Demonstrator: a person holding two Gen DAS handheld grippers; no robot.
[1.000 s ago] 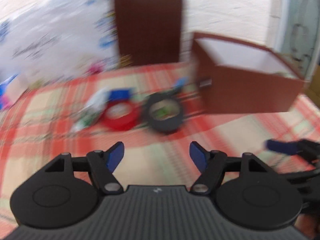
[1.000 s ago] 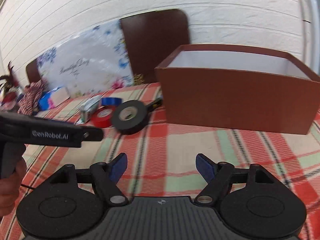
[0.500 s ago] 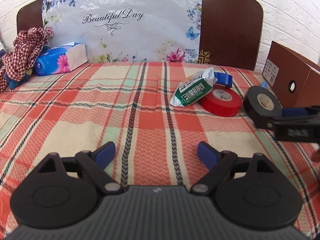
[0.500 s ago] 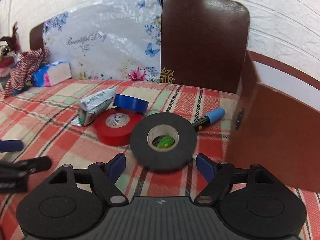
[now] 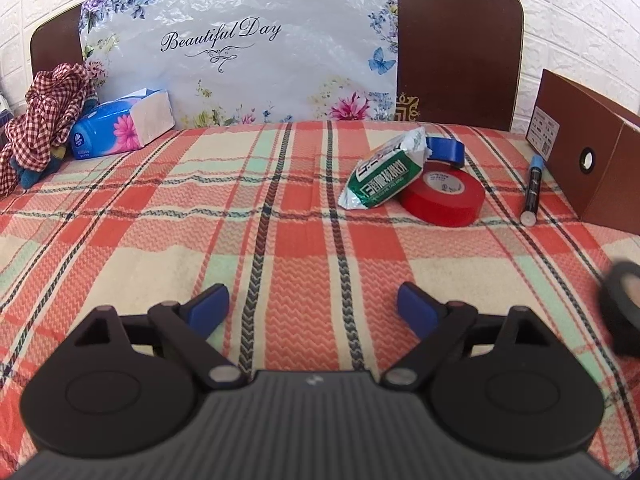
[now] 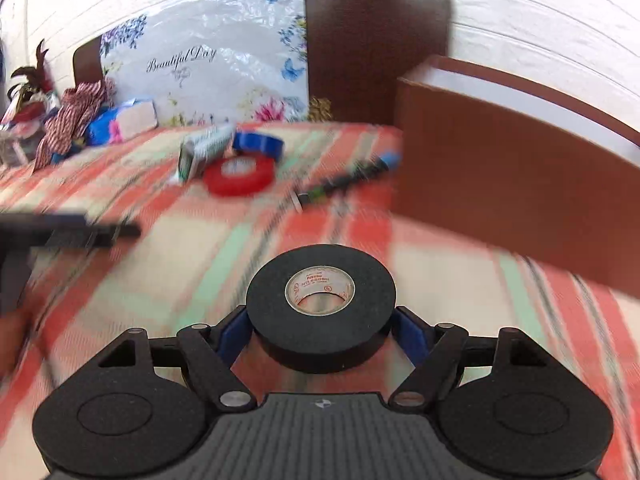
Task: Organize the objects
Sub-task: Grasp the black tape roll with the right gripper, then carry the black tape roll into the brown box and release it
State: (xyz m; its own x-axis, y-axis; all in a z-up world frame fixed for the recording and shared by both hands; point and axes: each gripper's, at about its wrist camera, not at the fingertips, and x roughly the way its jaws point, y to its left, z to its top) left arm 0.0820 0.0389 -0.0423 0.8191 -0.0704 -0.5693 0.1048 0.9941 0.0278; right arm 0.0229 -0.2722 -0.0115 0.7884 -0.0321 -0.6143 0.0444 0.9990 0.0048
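My right gripper (image 6: 322,320) is shut on a black tape roll (image 6: 320,304), its blue pads pressing on both sides, and holds it flat above the plaid bedspread (image 6: 224,248). That roll shows blurred at the right edge of the left wrist view (image 5: 624,304). My left gripper (image 5: 312,300) hovers low over the bedspread with its jaws opening and nothing between them. A red tape roll (image 5: 444,196), a blue tape roll (image 5: 446,152), a green-and-white packet (image 5: 384,176) and a blue-capped marker (image 5: 532,184) lie ahead. The open brown box (image 6: 520,184) stands to the right.
A blue tissue pack (image 5: 120,128) and a checked cloth (image 5: 44,108) lie at the far left by the headboard (image 5: 456,56). A flowered plastic sheet (image 5: 240,52) leans on it. The left gripper's black body (image 6: 68,232) crosses the left of the right wrist view.
My right gripper closed in on the black roll, took hold of it and lifted it away from the red roll. My left gripper swung left off the box and widened its jaws.
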